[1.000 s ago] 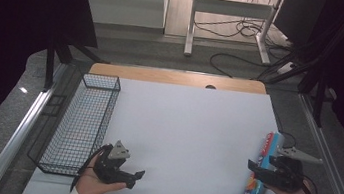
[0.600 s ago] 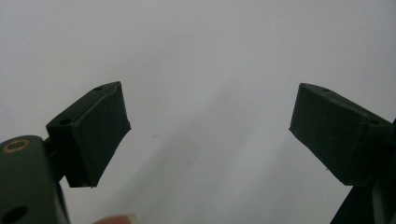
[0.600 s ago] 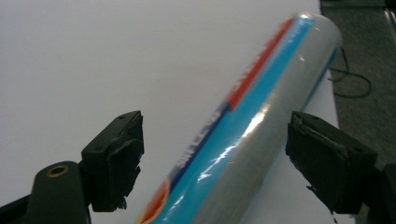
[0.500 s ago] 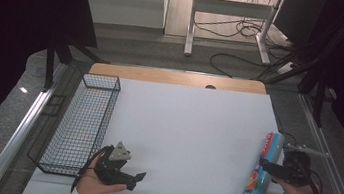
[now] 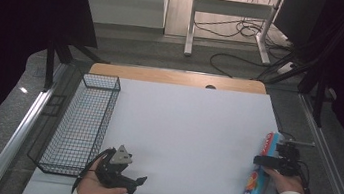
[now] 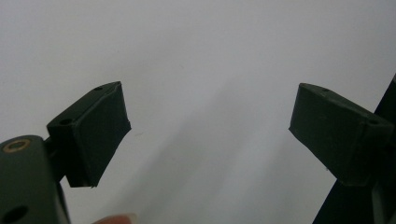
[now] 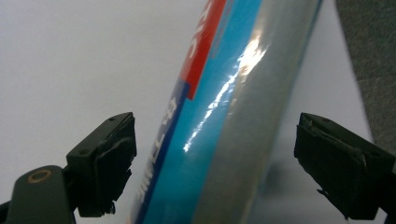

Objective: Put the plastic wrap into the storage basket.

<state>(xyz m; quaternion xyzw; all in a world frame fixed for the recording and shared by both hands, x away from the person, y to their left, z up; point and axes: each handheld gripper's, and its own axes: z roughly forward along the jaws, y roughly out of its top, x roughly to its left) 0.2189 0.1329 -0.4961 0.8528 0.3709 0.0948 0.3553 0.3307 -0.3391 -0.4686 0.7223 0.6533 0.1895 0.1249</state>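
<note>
A: We start with the table (image 5: 186, 129), a broad white top. At nine o'clock on it sits a wire basket (image 5: 80, 125), long and black, with nothing in it that we can make out.

B: And at four o'clock, along the right edge, we see the roll (image 5: 259, 176), a long tube in glossy blue, red and silver wrap, lying flat and pointing toward twelve.

A: How do we think it handles?

B: We judge it light and stiff, but the shiny film looks slippery and it can roll. We would take it across the middle, square to its length.

A: The right gripper (image 7: 215, 154) sits over it, jaws wide on either side of the tube, touching neither side.

B: The left gripper (image 5: 120, 168) rests at seven o'clock, just beside the basket, jaws wide over bare table.
</note>
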